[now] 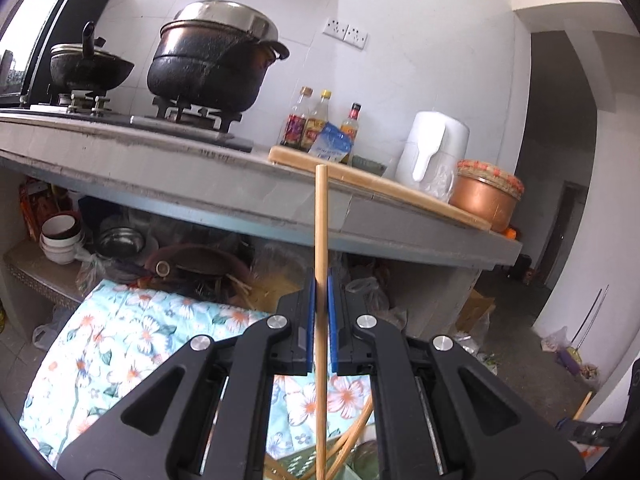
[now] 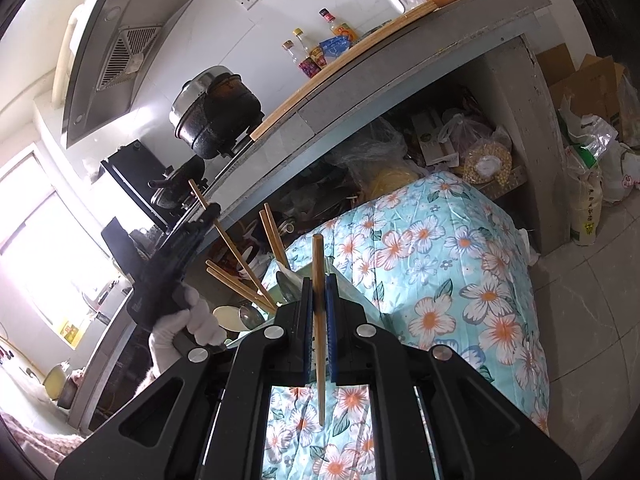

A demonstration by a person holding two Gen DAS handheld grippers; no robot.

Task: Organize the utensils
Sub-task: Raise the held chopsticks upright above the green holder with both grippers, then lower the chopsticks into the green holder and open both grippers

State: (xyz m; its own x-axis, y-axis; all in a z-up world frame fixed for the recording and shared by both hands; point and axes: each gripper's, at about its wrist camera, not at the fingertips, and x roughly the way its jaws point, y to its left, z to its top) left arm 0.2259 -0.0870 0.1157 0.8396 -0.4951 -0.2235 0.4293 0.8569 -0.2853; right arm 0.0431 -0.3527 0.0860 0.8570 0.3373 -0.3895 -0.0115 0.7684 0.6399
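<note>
Chopstick (image 1: 321, 216) stands upright between left gripper (image 1: 321, 280) jaws, tip up

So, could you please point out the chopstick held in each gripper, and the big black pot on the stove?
Left gripper's chopstick (image 1: 321, 220), left wrist view, middle of shaft.
Right gripper's chopstick (image 2: 318, 264), right wrist view, upper shaft.
Black pot (image 1: 208, 72), left wrist view, side wall.

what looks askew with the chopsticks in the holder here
The chopsticks in the green holder splay out at different angles instead of standing together. Each tongs also clamps a single chopstick: left tongs and right tongs, so the pair is split between hands.
</note>
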